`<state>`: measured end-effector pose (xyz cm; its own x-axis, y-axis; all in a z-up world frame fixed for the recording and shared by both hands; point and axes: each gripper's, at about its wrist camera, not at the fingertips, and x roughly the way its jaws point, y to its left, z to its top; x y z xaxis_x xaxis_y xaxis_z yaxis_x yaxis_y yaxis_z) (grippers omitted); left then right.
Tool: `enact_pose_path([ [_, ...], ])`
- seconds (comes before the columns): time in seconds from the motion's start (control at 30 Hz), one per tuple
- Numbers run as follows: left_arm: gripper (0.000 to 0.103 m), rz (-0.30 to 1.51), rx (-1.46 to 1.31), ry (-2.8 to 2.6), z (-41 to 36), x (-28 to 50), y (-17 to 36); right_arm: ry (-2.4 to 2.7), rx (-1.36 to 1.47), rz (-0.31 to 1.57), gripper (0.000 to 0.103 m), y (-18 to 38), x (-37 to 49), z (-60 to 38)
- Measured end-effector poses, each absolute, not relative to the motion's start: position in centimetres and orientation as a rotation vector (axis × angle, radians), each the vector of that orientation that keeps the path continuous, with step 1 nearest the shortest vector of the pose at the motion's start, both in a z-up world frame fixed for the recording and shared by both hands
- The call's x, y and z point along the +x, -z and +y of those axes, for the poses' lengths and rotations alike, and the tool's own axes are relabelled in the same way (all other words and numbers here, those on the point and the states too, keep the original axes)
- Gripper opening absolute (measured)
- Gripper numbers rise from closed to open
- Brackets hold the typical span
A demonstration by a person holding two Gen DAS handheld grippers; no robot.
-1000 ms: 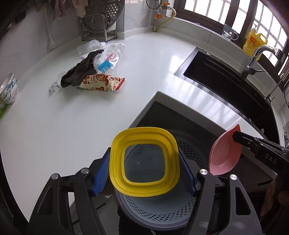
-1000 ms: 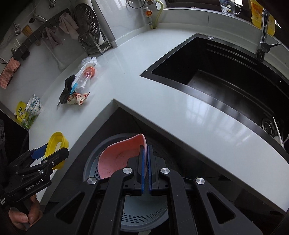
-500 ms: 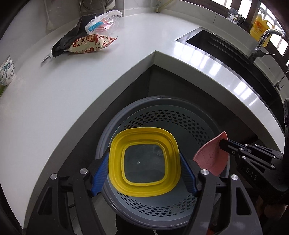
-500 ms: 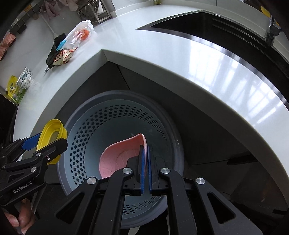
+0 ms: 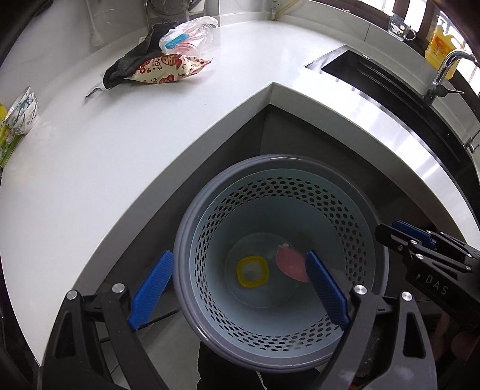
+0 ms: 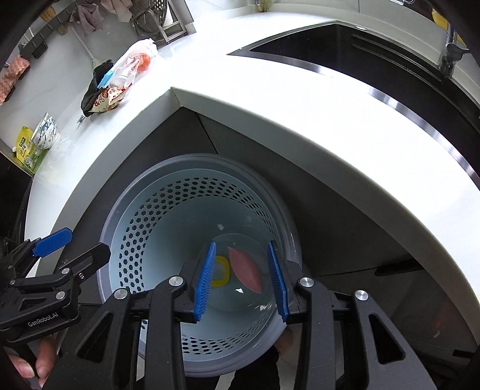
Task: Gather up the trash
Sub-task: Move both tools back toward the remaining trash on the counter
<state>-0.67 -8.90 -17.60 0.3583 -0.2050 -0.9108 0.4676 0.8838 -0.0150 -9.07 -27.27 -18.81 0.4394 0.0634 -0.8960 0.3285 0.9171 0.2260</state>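
Observation:
A grey perforated trash bin stands on the floor below the counter corner. A yellow square lid and a pink leaf-shaped dish lie on its bottom; both also show in the right wrist view, the lid and the dish. My left gripper is open and empty above the bin. My right gripper is open and empty above it too. More trash sits on the white counter: a red-printed snack bag, a dark cloth and a clear plastic bag.
A black sink with a faucet is at the right. A yellow bottle stands on the sill. A patterned cup is at the counter's left edge. A metal rack stands at the back.
Both grippers opened over the bin. The yellow lid left the left gripper and the pink dish left the right one; both dropped to the bin's bottom.

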Motion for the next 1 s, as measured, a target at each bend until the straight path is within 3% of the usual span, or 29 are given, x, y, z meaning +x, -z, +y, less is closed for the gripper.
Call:
enact_pose_path([
  [0.53,0.096,1.028,0.229,0.365,-7.4,-0.7,10.9,0.140,0.417,1.092,0.044,15.0,-10.9,-27.5],
  [1.0,0.097,0.922,0.170,0.325,-3.6,3.1,4.7,0.086,0.385,1.007,0.051,10.0,-6.0,-25.6],
])
